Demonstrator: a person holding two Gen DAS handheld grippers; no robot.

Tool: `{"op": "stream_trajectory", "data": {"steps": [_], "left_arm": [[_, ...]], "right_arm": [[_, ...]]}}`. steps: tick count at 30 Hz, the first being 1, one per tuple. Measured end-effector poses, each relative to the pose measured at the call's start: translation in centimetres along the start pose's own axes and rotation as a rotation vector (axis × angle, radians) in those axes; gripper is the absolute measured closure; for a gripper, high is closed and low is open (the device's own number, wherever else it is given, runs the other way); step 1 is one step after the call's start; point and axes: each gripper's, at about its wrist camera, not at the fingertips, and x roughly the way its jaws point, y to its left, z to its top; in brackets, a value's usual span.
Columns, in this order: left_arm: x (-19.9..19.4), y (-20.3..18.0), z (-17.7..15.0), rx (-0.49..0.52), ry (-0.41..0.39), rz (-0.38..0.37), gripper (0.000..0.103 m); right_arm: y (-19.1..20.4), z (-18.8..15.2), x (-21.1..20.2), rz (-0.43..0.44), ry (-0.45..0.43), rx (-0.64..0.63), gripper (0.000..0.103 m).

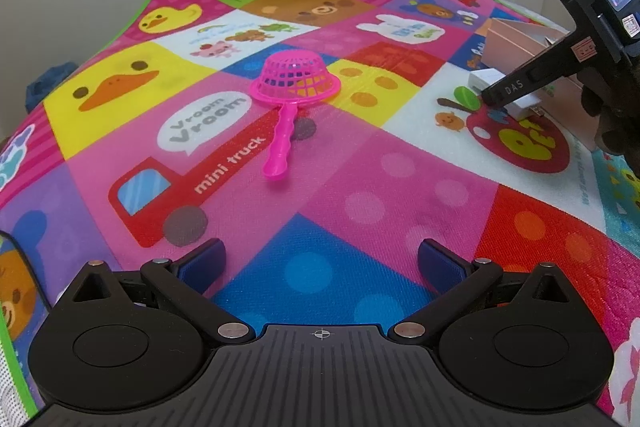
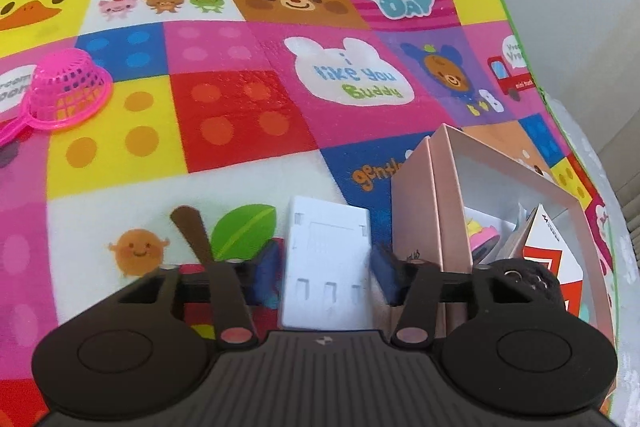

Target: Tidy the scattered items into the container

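Right gripper [image 2: 326, 277] clamps the flat white plastic charger [image 2: 326, 267], pink cardboard box [image 2: 436, 211] at 3 o'clock; left gripper [image 1: 320, 267] gapes empty, pink plastic sieve [image 1: 290, 95] at 12.

- The white block's [image 2: 326, 267] near end disappears behind the right hand-held gripper [image 2: 326, 277], whose blue pads [image 2: 266, 277] are smeared with blur.
- The pink box [image 2: 436, 195] hides most of its contents.
- The pink strainer's [image 2: 66, 89] handle runs off the right wrist view's left edge.
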Motion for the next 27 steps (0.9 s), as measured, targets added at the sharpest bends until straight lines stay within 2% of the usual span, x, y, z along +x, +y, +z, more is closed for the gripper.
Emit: {"op": "stream_trajectory", "data": {"steps": [4, 6, 7, 9, 10, 13, 14, 15, 19, 20, 22, 24, 27], "left_arm": [[0.0, 0.0, 0.0, 0.001, 0.0, 0.001, 0.0], [0.0, -0.1, 0.0, 0.001, 0.0, 0.003, 0.0], [0.0, -0.1, 0.0, 0.003, 0.0, 0.004, 0.0], [0.0, 0.0, -0.1, 0.004, 0.0, 0.005, 0.0], [0.0, 0.0, -0.1, 0.003, 0.0, 0.005, 0.0], [0.0, -0.1, -0.1, 0.004, 0.0, 0.007, 0.0], [0.0, -0.1, -0.1, 0.006, 0.0, 0.009, 0.0], [0.1, -0.1, -0.1, 0.008, 0.001, 0.011, 0.0], [0.1, -0.3, 0.0, 0.01, 0.005, 0.023, 0.0], [0.2, -0.3, 0.0, 0.008, 0.007, 0.026, 0.0], [0.2, -0.4, 0.1, 0.007, 0.01, 0.032, 0.0], [0.2, -0.5, 0.2, 0.006, 0.013, 0.038, 0.0], [0.2, -0.5, 0.3, 0.002, 0.018, 0.044, 0.0]], "right_arm": [[0.1, -0.4, -0.8, 0.039, -0.009, 0.012, 0.055], [0.3, -0.7, -1.9, 0.12, -0.024, 0.031, 0.055], [0.5, -0.8, -2.8, 0.19, -0.042, 0.029, 0.055], [1.6, -1.3, -5.0, 0.34, -0.094, -0.034, 0.055], [2.2, -1.6, -6.2, 0.388, -0.123, -0.091, 0.055], [3.5, -2.5, -8.5, 0.46, -0.171, -0.207, 0.052], [3.6, -2.6, -8.7, 0.464, -0.169, -0.214, 0.043], [3.6, -2.8, -8.8, 0.461, -0.163, -0.222, 0.035], [3.9, -4.0, -8.5, 0.462, -0.112, -0.274, 0.03], [4.0, -4.4, -8.4, 0.466, -0.092, -0.295, 0.025], [4.4, -5.4, -8.4, 0.436, -0.073, -0.354, 0.024], [4.7, -6.1, -8.1, 0.313, -0.089, -0.412, 0.022], [4.8, -6.2, -7.8, 0.095, -0.149, -0.434, 0.022]]}}
